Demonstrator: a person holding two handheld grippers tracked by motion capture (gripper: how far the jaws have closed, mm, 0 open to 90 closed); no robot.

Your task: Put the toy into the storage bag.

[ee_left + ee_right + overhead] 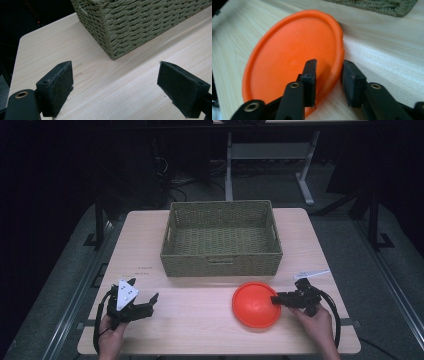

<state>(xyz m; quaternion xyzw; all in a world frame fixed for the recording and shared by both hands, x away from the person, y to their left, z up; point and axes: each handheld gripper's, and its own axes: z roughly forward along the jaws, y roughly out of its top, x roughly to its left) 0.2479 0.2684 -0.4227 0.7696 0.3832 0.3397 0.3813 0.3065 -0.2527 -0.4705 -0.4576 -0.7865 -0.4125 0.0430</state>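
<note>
Orange item: a round plastic disc (255, 304), shallow, with a raised rim.
Disc, place: on the table (200, 315), near the front edge, right of centre, just in front of the basket's right front corner and apart from it.
Disc, axis: round, so no long axis shows. The high view shows it as a full circle, hollow side up. The right gripper view shows the disc (294, 62) with its rim raised toward the camera and a shadow under the far edge; whether it is tipped off the table I cannot tell.
Right tool (276, 299): at the disc's right edge, pointing left across the table.
Right tool, state: in its own view the right tool (328, 82) straddles the rim, one jaw inside the hollow, the other outside on the table side. A narrow gap remains at the outer jaw, so whether it pinches the rim I cannot tell.
Left tool (145, 292): near the front left of the table, well apart from the disc, pointing right and slightly away.
Left tool, state: jaws spread wide in its own view, left tool (115, 87) with bare wood between the pads, nothing held.
Basket (221, 262): green woven, rectangular, open top, long side running left to right, at the table's middle rear.
Label (310, 273): a small white strip on the table, beyond the right tool.
</note>
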